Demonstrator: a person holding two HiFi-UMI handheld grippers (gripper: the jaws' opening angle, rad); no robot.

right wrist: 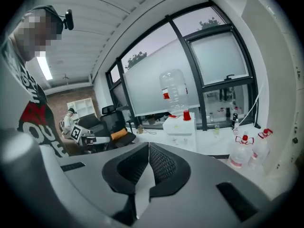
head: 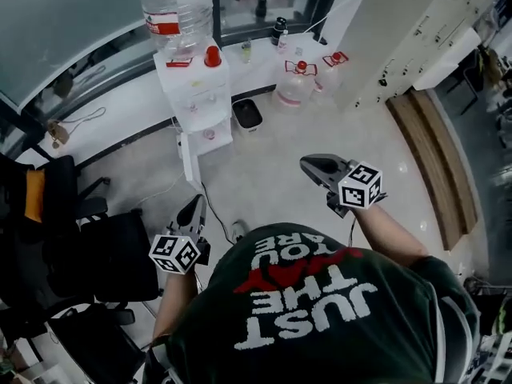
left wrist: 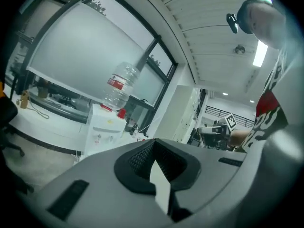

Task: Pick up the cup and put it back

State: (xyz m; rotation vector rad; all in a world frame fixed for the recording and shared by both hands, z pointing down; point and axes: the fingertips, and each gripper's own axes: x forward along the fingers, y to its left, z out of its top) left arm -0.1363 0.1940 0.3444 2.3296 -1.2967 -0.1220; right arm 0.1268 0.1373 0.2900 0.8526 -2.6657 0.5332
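"Where's the cup?"

"I take it to be the red one (head: 212, 56) on top of the dispenser (head: 200, 102), just beside the foot of the big bottle (head: 176, 6) — well apart from me, across the floor (head: 264, 158)."

"And your tongs?"

"Both clenched on nothing. The left gripper (head: 196, 205) has its jaws pressed together with only air ahead of them, and the right gripper (head: 309, 165) is the same. Each one's own view shows the jaws meeting with nothing between."

"So which step is this?"

"The approach, I judge. Nothing is picked up yet, and the cup sits untouched on the dispenser."

"What does the next move call for?"

"Closing the gap to the dispenser, then parting one pair of jaws before it gets there — the right looks handier, since the cup stands on the right side of the top. I'd bring it in level around the cup's wall, clear of the bottle. Then I'd squeeze gently, lift straight up, and set the cup back on the same spot."
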